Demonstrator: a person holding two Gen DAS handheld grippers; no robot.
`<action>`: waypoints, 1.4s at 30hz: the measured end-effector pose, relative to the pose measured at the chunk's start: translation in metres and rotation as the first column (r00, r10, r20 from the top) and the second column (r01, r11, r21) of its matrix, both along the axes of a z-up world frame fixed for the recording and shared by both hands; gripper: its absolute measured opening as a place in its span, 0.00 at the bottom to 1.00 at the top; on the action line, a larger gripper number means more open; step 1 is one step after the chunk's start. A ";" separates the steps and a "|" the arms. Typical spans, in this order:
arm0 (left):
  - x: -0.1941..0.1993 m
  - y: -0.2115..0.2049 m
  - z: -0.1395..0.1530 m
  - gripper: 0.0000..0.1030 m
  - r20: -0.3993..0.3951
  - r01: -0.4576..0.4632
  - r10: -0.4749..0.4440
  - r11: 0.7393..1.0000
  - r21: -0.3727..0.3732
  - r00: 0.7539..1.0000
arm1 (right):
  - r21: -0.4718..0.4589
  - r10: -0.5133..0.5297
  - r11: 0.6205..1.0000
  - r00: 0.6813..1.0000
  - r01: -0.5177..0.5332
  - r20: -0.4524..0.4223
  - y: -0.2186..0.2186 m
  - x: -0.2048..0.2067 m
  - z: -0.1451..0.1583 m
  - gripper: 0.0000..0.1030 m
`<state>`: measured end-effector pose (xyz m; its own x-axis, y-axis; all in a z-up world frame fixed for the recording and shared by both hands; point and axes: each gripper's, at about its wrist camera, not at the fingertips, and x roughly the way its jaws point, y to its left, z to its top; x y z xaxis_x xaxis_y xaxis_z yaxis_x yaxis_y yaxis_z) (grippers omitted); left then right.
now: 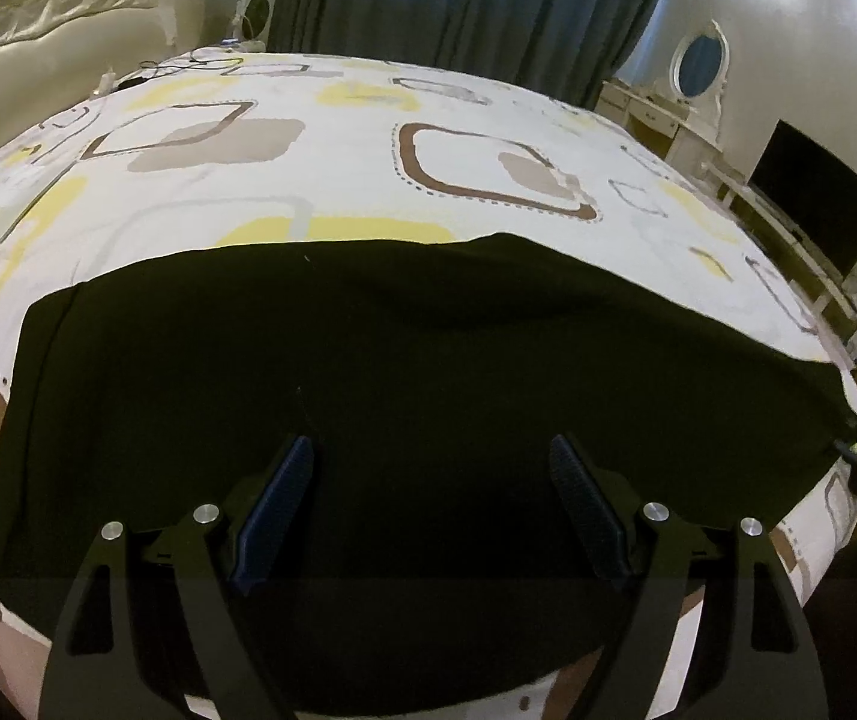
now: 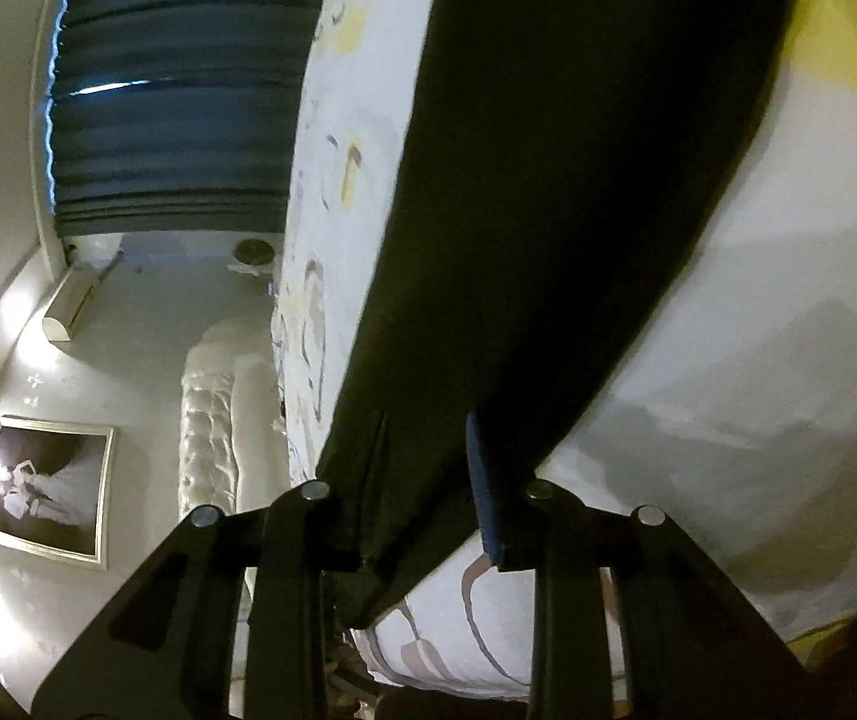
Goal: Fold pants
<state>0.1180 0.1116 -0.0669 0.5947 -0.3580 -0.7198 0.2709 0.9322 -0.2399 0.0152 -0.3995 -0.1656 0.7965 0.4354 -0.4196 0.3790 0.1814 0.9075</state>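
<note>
Black pants (image 1: 398, 330) lie spread flat across the near part of a bed with a patterned sheet (image 1: 338, 150). My left gripper (image 1: 431, 444) hovers over the middle of the cloth, its jaws wide open with nothing pinched between them. In the right wrist view the picture is rolled on its side, and the pants (image 2: 548, 180) run away from me as a long dark strip over the sheet (image 2: 728, 360). One end of that strip sits between the fingers of my right gripper (image 2: 425, 426). The jaws stand a little apart, and the blue pad (image 2: 482, 492) shows bare beside the fabric.
A padded white headboard (image 1: 86, 6) stands at the far left and blue curtains (image 1: 458, 0) hang behind the bed. To the right are a white dresser with an oval mirror (image 1: 698, 60) and a dark TV screen (image 1: 812, 204). The bed's right edge drops off beside the pants' end.
</note>
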 end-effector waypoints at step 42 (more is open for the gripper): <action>-0.059 -0.124 0.011 0.78 -0.099 0.105 -0.141 0.946 -0.306 0.985 | -0.056 0.185 0.981 0.983 -0.185 0.006 0.098 0.025 0.002 0.08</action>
<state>0.0586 -0.0124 -0.0560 0.4500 -0.6320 -0.6309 0.3318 0.7743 -0.5389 0.0404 -0.3020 -0.1641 0.7089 0.5524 -0.4385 0.3243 0.2968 0.8982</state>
